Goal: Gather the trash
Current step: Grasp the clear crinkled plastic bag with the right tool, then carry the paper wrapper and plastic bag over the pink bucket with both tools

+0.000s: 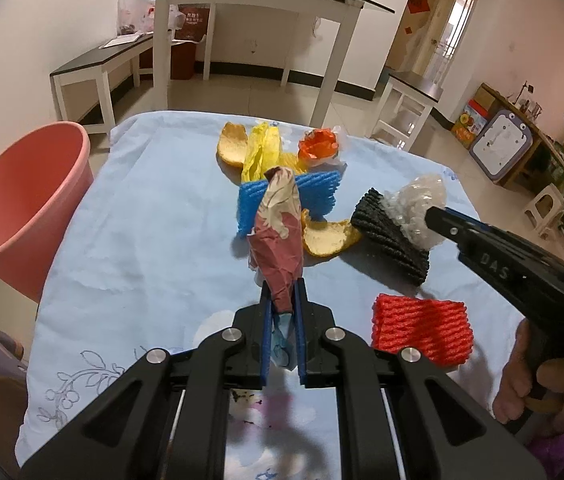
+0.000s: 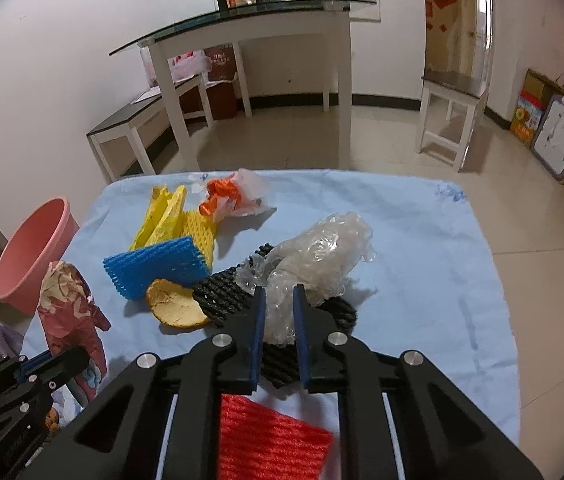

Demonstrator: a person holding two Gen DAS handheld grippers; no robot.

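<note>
The left gripper [image 1: 282, 304], clamped on a crumpled wrapper [image 1: 277, 236], is nearer the pink bin [image 1: 21, 200], off to its left, than the right gripper [image 2: 277, 300], clamped on clear plastic [image 2: 322, 252].

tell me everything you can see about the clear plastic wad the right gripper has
The clear plastic wad is a crumpled, translucent, glossy film, bubble-wrap-like, bunched into an irregular lump. Its near end is pinched between the blue pads of the right gripper, which is shut on it. The rest bulges out beyond the fingertips, over the black foam net on the blue tablecloth. Whether it touches the net cannot be told.
</note>
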